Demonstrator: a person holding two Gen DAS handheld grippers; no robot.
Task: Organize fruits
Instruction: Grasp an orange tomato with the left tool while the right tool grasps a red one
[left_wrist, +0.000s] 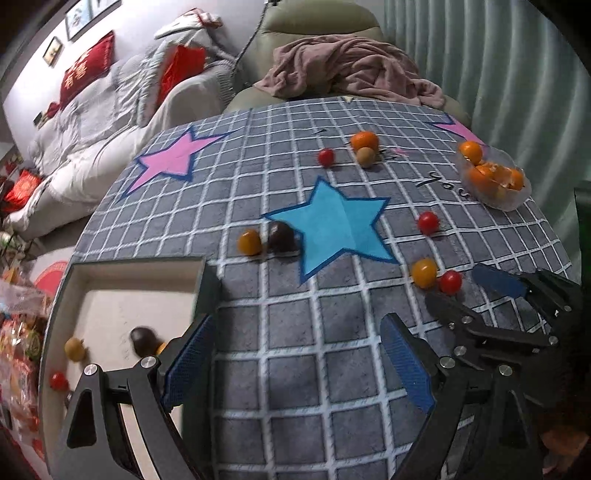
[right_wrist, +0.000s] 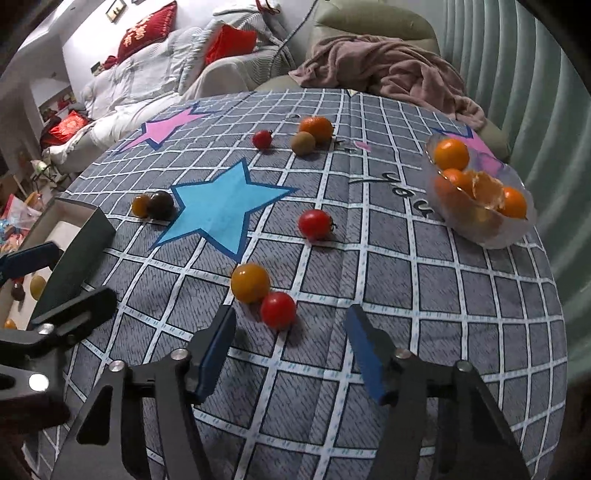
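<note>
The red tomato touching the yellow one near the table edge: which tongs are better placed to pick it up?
The right tongs. The red tomato lies just ahead of their open jaws, almost centred. The left tongs are open over bare cloth beside the box, farther away.

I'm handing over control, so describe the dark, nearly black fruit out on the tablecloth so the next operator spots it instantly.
Start at the big light-blue star printed in the middle of the grey checked tablecloth. At the star's left point, toward the open white box, sit two small round fruits touching each other. The dark brown-black fruit is the one against the star; its neighbour is a small orange-yellow tomato.
</note>
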